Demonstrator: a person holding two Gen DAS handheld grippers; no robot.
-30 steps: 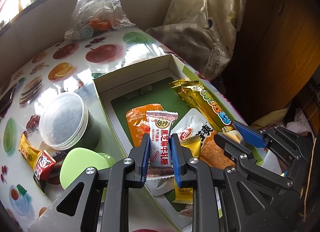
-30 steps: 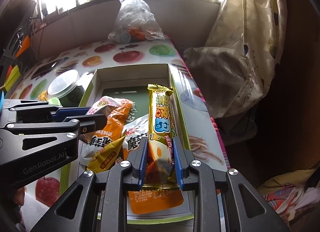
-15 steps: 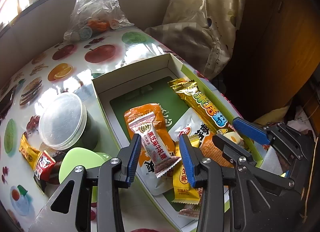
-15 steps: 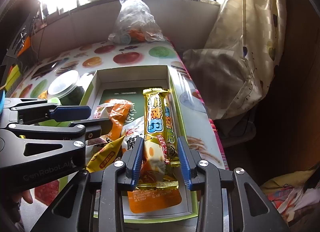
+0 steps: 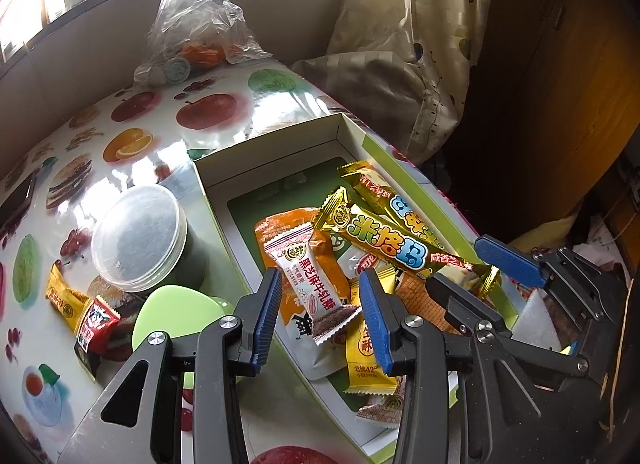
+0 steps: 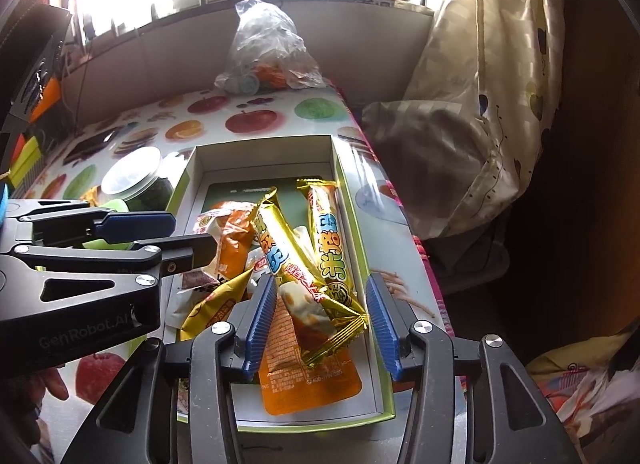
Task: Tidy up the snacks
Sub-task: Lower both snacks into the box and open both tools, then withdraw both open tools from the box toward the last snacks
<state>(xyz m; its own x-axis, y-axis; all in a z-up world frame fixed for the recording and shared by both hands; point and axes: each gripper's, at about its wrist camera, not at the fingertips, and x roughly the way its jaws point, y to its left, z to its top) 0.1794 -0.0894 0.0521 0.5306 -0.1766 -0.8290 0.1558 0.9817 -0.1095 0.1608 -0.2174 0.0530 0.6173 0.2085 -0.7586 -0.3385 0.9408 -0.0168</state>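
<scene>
An open cardboard box (image 5: 280,143) (image 6: 260,151) with a green floor holds several snack packets. My left gripper (image 5: 322,316) is open above the box. A white sesame nougat candy (image 5: 312,284) lies loose between its fingers, on an orange pouch (image 5: 296,227). My right gripper (image 6: 320,322) is open over the box's near end. A gold rice bar (image 6: 292,264) lies free between its fingers beside a second gold bar (image 6: 330,240). Both bars show in the left wrist view (image 5: 384,242). Two small candies (image 5: 80,312) lie on the table left of the box.
A round plastic tub with a clear lid (image 5: 138,238) and a pale green lid (image 5: 172,320) stand left of the box. A clear plastic bag (image 5: 196,23) sits at the table's far end. A curtain (image 6: 480,83) hangs past the right edge.
Both grippers opened. The left one released the white candy onto the orange pouch. The right one released the gold bar, which now lies in the box.
</scene>
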